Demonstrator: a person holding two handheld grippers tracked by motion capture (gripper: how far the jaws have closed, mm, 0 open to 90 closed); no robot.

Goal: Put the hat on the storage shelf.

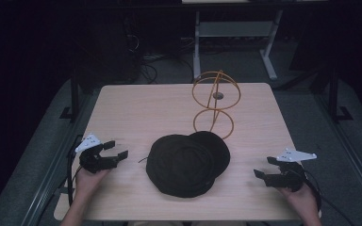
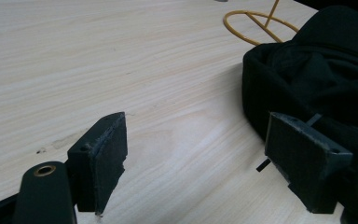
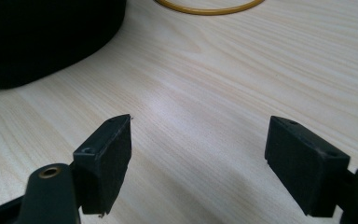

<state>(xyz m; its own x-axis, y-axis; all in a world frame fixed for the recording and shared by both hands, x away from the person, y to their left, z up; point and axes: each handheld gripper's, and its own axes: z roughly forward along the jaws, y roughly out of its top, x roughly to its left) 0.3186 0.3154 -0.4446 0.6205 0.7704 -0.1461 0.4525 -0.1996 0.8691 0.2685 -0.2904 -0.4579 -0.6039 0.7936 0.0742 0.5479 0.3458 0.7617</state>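
Probably the soft hat (image 1: 187,165) slips: both claws, left (image 1: 118,149) and right (image 1: 264,167), are spread beside it, gripping nothing.

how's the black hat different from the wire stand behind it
The black hat is dark, soft cloth lying flat and low; the wire stand is thin golden wire standing upright. The black hat is a solid mass, while the wire stand is open rings you can see through. The hat lies nearer the person, the stand farther back. Both rest on the wooden table.
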